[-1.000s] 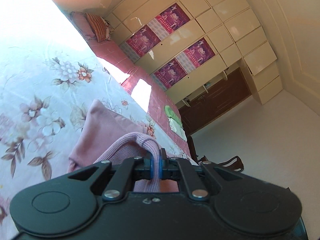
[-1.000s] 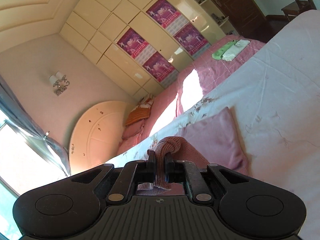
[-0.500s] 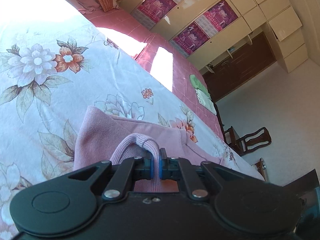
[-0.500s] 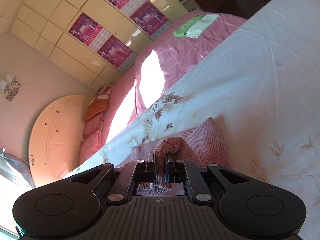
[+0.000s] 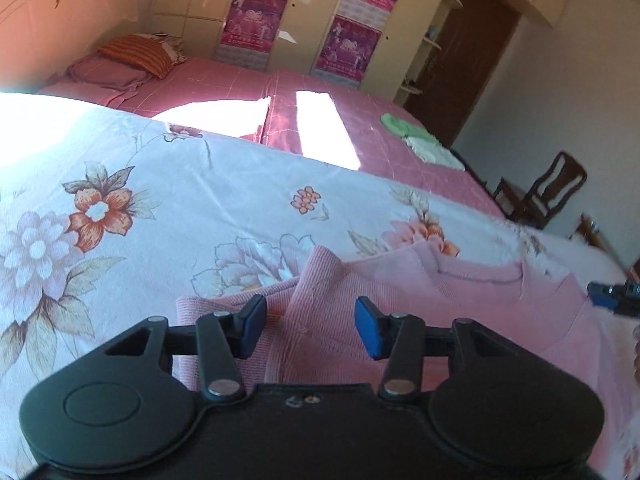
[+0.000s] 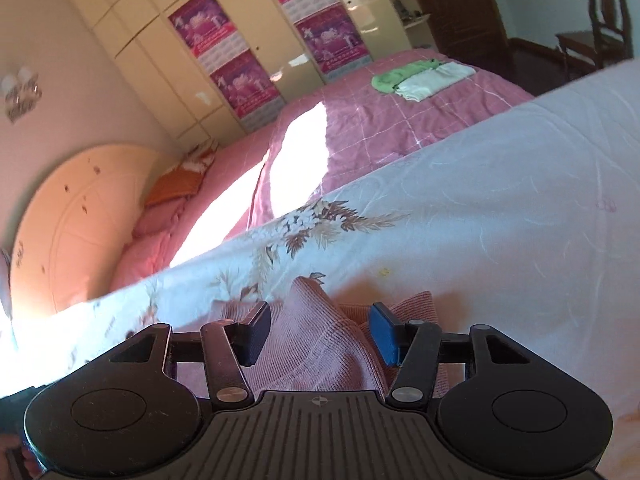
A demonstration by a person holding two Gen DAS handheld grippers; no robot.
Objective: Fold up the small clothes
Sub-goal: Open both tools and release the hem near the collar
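Observation:
A small pink knit sweater (image 5: 460,304) lies on the floral bedsheet (image 5: 160,200), folded over on itself. My left gripper (image 5: 310,326) hovers over its near left part with jaws opening; the fabric lies between the blue pads (image 5: 368,328) without being pressed. The right gripper's tips (image 5: 612,298) show at the right edge of this view. In the right wrist view, my right gripper (image 6: 320,334) is also opening over a raised ridge of the sweater (image 6: 320,340), which sits loose between the pads.
Beyond the floral sheet (image 6: 480,220) lies a pink checked bedspread (image 5: 312,96) with folded green and white clothes (image 6: 416,78) and pillows (image 5: 136,54) by the headboard. Wardrobes with purple posters (image 5: 348,46) line the wall. A wooden chair (image 5: 552,192) stands at right.
Both grippers came down to the sheet with the pink sweater pinched, then opened; the fabric dropped out of the pads and now lies flat. Both views rolled level.

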